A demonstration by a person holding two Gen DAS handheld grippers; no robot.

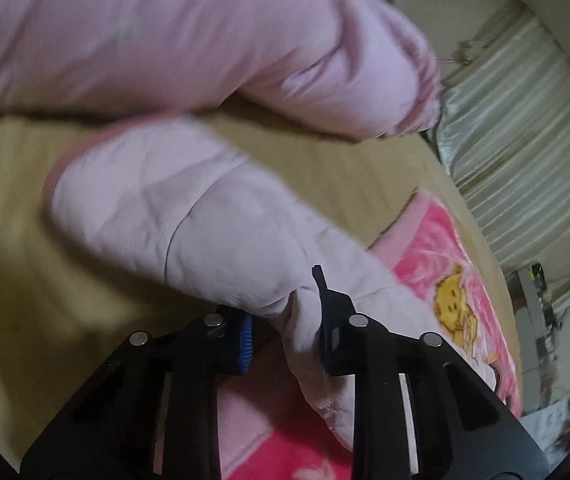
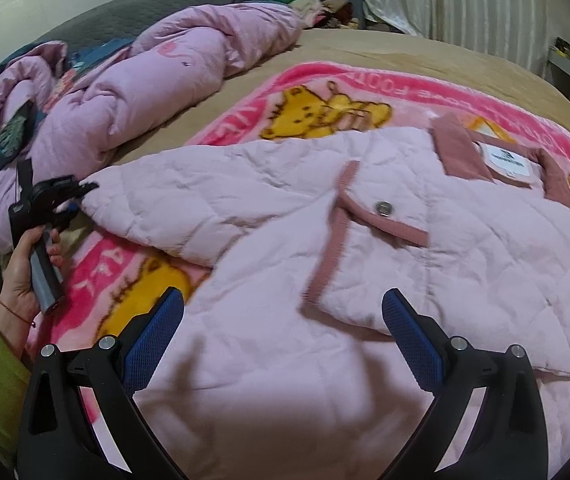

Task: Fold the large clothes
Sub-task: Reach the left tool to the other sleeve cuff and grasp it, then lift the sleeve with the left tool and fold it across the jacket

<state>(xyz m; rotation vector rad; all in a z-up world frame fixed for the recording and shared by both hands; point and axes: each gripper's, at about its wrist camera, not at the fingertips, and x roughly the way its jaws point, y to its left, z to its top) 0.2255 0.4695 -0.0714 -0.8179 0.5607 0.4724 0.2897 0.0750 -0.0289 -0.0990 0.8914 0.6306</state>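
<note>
Black tool arms fill the bottom of my left wrist view, and my left tool is clenched on the end of a sleeve of the pale pink quilted jacket. Its blue-padded finger sits just at the edge of the fabric, so the bite looks shallow, though blur keeps me from judging its depth.

From the right wrist view, my right tool is released, its blue pads spread wide above the jacket's lower body and gripping nothing. At the left edge of that view my left hand holds the other tool at the sleeve tip.

Beyond the tools, the jacket lies front-up on a pink cartoon-bear blanket spread over the tan bed. Its darker pink collar points away from me. A bundled pink quilt lies just beside the outstretched sleeve.

Risks, as I judge them:
- The sleeve could slip out of the left tool as I carry it across, because padded fabric is bulky and springy.
- The fleecy blanket might drag along with the jacket and wrinkle the fold.
- The sleeve could snag on the nearby quilt.
- With my right tool not pinning anything, the jacket body may shift while the sleeve is pulled.
</note>
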